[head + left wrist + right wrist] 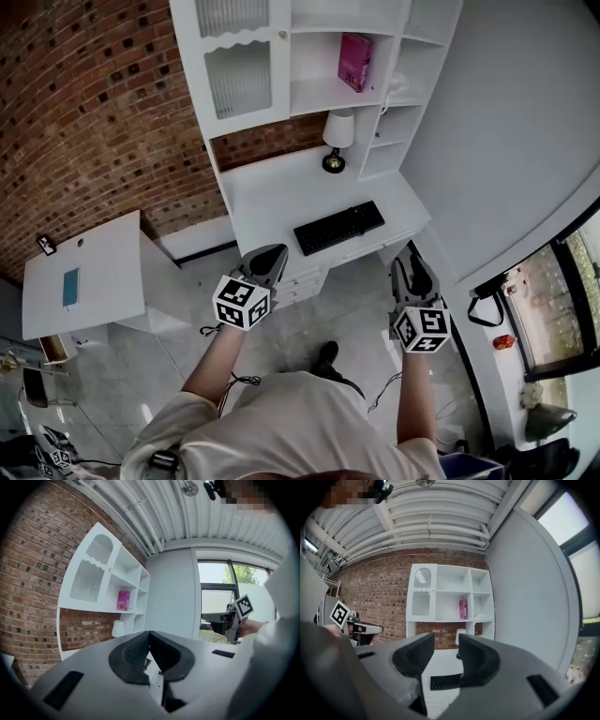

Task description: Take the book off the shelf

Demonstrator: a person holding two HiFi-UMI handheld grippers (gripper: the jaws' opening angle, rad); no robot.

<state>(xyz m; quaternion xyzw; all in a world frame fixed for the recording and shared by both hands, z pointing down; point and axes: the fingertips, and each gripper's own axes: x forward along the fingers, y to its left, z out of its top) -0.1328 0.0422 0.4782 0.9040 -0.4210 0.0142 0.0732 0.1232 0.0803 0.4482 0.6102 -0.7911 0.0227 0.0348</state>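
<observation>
Book (pixel 355 61) stands on shelf (pixel 314 96) above lamp (pixel 337 136); left tongs (pixel 149 635) closed, right tongs (pixel 446 641) open, empty.

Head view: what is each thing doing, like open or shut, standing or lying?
book: standing upright on the shelf, untouched.
left gripper: jaws shut, empty.
right gripper: jaws apart, empty.
cabinet door: shut.
lamp: upright on the desk.
keyboard: flat on the desk.
</observation>
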